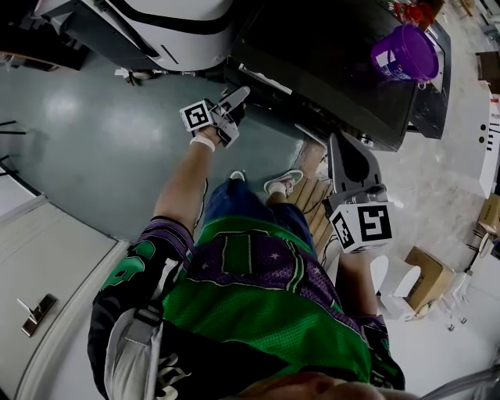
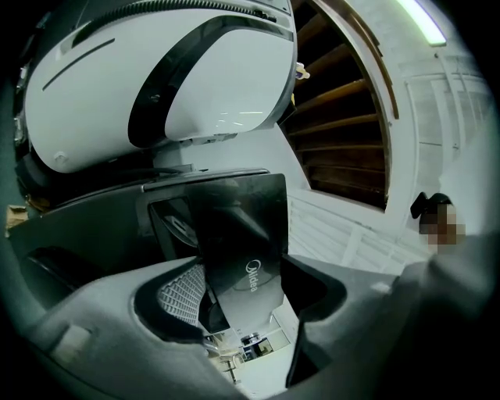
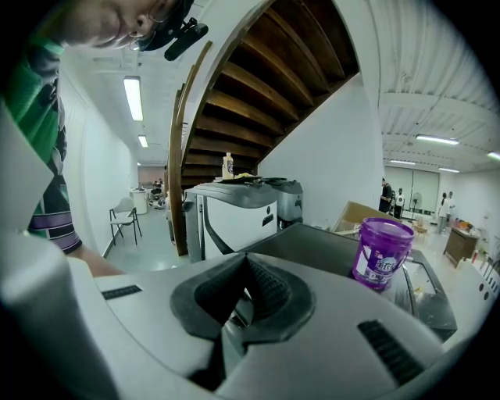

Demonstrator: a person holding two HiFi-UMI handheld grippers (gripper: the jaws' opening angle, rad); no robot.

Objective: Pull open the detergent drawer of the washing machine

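Observation:
In the left gripper view a glossy black drawer front [image 2: 238, 226] with a white logo stands out from the dark washing machine and fills the gap between my left gripper's [image 2: 246, 291] pads. The ribbed left pad [image 2: 181, 293] lies against its edge, so the gripper is shut on the drawer front. From the head view my left gripper [image 1: 237, 97] meets the machine's [image 1: 328, 70] front edge at the upper left. Lower, beside the machine's front, my right gripper [image 1: 338, 142] points up. Its jaws [image 3: 246, 262] meet at the tips and hold nothing.
A purple bucket [image 1: 404, 53] [image 3: 381, 252] stands on the machine's top. A white and black appliance [image 1: 156, 23] [image 2: 156, 70] sits just left of the machine. Wooden stairs [image 2: 344, 101] rise behind. A cardboard box [image 1: 426, 277] lies on the floor at the right.

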